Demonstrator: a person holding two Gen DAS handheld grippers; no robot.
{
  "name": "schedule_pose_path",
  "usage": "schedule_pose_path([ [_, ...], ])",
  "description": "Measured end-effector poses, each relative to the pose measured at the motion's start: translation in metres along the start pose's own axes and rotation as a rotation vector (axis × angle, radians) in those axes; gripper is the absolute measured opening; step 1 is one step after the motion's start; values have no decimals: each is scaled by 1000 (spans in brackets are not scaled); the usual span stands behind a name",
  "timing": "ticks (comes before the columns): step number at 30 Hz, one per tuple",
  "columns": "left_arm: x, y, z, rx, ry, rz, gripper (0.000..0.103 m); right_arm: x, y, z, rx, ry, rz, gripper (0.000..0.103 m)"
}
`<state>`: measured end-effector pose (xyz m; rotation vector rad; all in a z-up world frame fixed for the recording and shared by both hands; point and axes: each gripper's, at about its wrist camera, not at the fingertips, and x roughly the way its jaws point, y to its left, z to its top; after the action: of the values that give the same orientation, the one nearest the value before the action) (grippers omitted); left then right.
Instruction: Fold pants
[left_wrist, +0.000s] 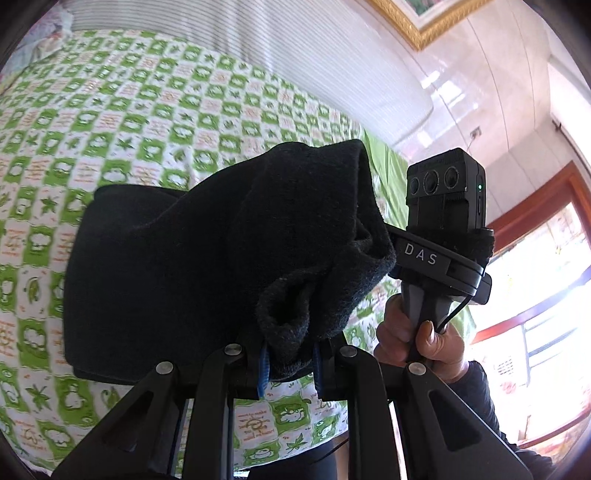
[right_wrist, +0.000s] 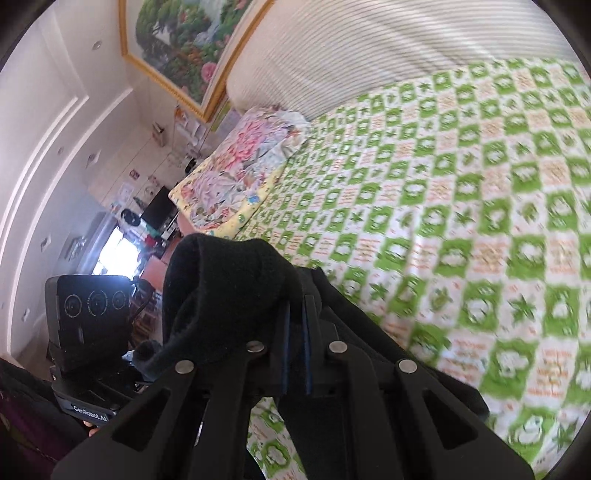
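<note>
Light: bright daylight, window (left_wrist: 535, 295) blown out | Blur: bedspread (right_wrist: 480, 240) smeared in right view | Edges: fisheye curve, dark corners

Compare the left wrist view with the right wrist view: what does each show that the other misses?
Left wrist only: the person's hand gripping the other gripper's handle, and a red-framed window.

Right wrist only: a floral pillow and a gold-framed painting.

Both: black pants pinched in a gripper, and the green checked bedsheet.
</note>
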<state>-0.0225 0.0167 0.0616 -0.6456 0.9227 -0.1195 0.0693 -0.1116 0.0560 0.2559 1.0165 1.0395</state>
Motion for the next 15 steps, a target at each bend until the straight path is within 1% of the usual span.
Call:
schedule_pose_path([
  [6,24,-10,-2,40,41,32,18,-14,-23,-17,56,-22,-30,6],
  [8,33,-13,-3,49,55,43,19,-19,-30,-22,76,-33,-34,1],
  [9,38,-13,-3,48,62,47,19,-22,-34,-24,89,-45,-46,1],
  [11,43,-16,-5,47,72,53,19,-28,-43,-28,118,-58,-43,1],
  [15,49,-20,-7,67,78,56,24,-42,-52,-36,154,-93,-75,1],
])
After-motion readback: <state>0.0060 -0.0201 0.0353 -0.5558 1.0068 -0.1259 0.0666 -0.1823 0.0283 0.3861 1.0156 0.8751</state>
